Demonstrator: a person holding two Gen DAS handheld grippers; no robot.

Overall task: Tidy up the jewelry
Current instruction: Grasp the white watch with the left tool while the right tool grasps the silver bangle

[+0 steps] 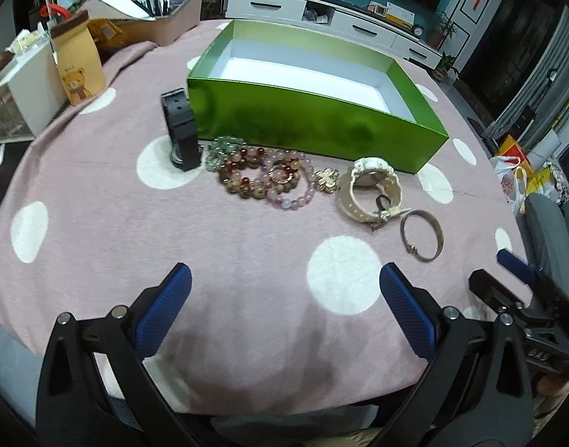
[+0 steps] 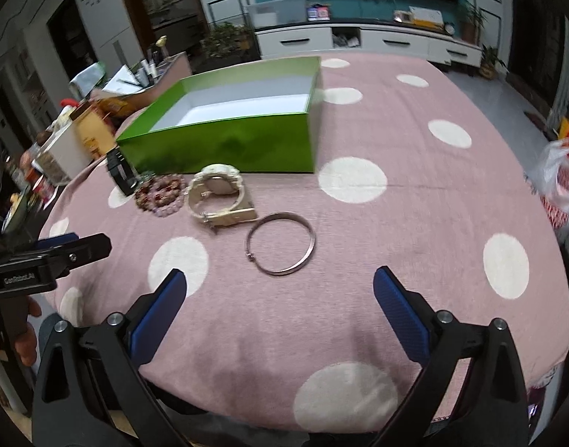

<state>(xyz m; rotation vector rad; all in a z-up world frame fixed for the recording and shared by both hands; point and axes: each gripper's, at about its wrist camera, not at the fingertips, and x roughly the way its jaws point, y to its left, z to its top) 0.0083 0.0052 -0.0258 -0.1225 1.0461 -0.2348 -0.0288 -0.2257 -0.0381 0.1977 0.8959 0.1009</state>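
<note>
An open green box with a white inside stands on the pink dotted cloth. In front of it lie a black watch, green beads, several bead bracelets, a small gold brooch, a cream watch and a thin metal bangle. My left gripper is open and empty, hovering near the table's front edge. My right gripper is open and empty too, just short of the bangle.
A paper bag with a bear print, a white bin and a cluttered tray crowd the table's left side. A plastic bag sits off the right edge. The other gripper shows at the left.
</note>
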